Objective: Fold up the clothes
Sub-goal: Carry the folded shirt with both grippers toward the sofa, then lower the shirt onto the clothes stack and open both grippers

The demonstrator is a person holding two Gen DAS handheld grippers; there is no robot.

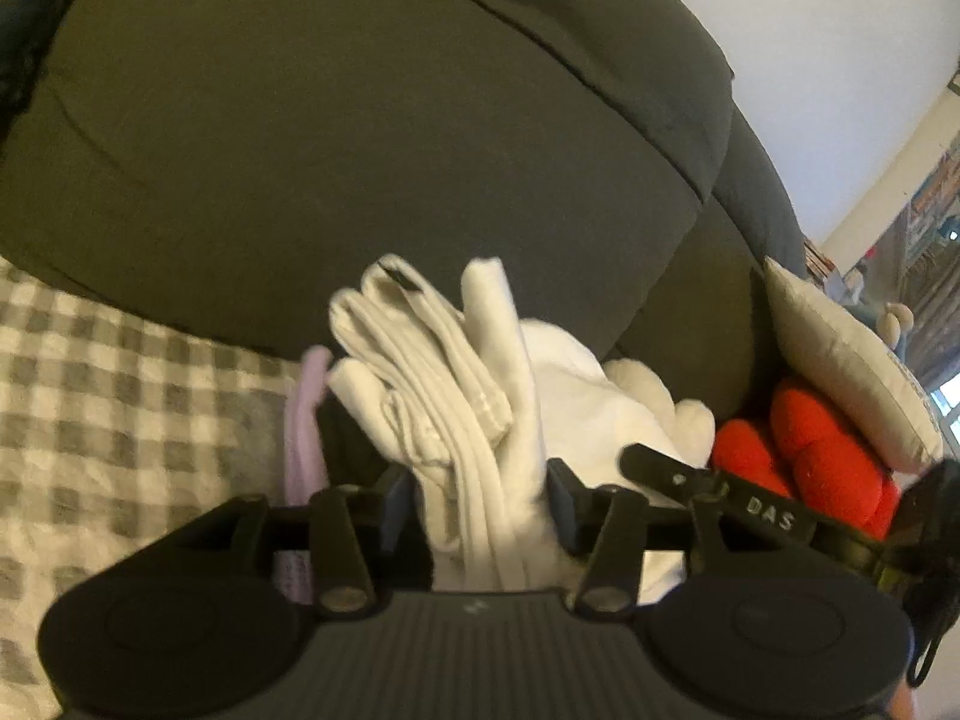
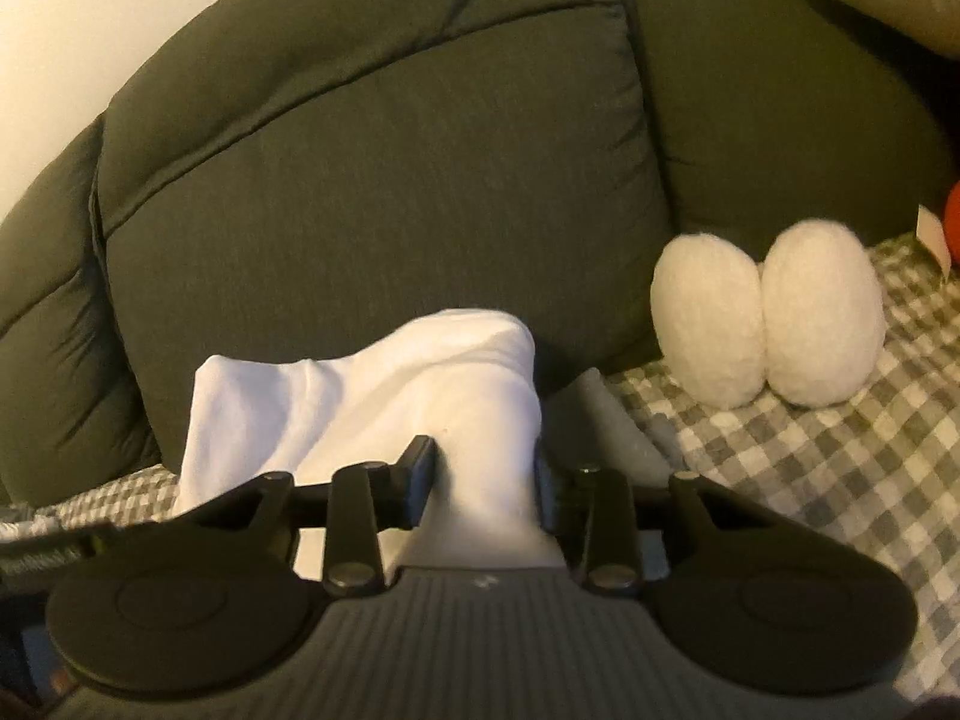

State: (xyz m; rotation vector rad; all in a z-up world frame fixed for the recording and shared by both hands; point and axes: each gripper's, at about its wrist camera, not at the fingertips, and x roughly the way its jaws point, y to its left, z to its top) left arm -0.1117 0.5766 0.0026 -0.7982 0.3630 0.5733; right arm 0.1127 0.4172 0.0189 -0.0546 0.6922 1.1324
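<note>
White garment [image 2: 384, 378] between both tongs, sofa [image 2: 372, 168]

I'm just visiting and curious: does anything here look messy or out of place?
Yes. The white garment between the left gripper fingers is bunched into uneven ridges, not lying flat. Beside it, a red plush toy and a white plush toy sit on the checkered cover, crowding the folding area.

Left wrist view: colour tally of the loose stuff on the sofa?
White: 2 (white cloth bundle, white plush)
Red: 1 (red plush)
Lilac: 1 (lilac cloth)
Pale grey: 1 (cushion)
Total: 5
</note>
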